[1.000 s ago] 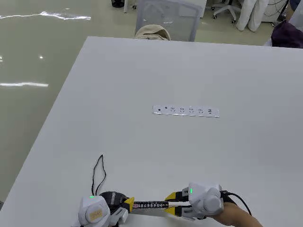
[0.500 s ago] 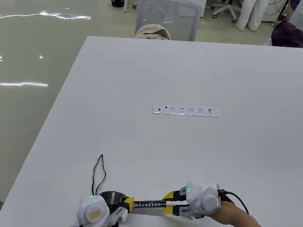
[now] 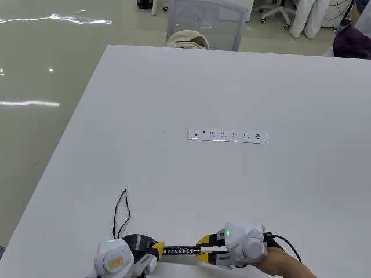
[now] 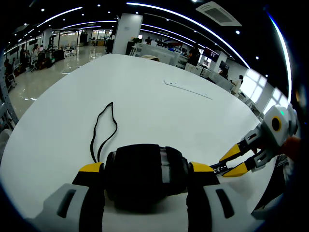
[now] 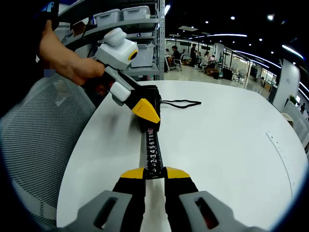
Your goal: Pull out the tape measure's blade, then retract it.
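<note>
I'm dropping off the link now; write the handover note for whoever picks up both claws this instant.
Left claw: shut on the tape measure case at the near edge of the table.
Right claw: shut on the tip of the blade.
Done: blade pulled out a short way; it has shortened slightly over the last second, so retraction seems under way.
Left: ease the blade fully back into the case, then release.

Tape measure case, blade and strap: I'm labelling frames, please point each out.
Tape measure case (image 4: 145, 169): left gripper view, middle of the black body.
Blade (image 5: 152, 147): right gripper view, printed numbers midway along the strip.
Strap (image 3: 124, 191): head view, far tip of the cord loop.
</note>
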A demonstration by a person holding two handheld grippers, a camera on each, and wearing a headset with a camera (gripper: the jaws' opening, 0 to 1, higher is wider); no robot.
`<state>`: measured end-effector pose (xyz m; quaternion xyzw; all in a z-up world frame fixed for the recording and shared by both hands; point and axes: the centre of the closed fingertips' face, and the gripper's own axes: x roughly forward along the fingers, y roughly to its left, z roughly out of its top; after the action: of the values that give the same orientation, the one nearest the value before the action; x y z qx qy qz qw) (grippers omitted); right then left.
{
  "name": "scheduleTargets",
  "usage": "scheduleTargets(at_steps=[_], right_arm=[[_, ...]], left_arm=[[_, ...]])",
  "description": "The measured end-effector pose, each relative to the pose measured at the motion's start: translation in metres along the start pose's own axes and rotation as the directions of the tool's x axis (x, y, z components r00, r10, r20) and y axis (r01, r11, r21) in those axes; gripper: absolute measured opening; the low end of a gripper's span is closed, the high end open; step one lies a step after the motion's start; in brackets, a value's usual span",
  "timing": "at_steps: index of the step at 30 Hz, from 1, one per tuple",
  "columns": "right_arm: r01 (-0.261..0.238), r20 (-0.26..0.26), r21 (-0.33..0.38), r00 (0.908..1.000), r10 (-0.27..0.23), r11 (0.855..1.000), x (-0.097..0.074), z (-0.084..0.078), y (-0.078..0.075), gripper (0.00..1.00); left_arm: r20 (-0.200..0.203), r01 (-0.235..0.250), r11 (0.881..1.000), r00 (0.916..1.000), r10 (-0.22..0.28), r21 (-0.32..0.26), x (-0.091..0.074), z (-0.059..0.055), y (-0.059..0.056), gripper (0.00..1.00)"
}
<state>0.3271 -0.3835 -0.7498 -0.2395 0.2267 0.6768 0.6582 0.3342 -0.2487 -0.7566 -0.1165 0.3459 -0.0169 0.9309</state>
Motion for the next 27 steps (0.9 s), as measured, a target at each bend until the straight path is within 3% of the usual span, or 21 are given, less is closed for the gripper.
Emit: scheduleTargets(at_steps=[27], right_arm=[[-0.009, 0.005, 0.006, 0.9999, 0.009, 1.000, 0.0090, 0.0034, 0.0007, 0.13]], left_arm=[[-0.005, 0.002, 1.000, 1.0000, -0.002, 0.000, 0.0003, -0.0003, 0.0004, 0.66]])
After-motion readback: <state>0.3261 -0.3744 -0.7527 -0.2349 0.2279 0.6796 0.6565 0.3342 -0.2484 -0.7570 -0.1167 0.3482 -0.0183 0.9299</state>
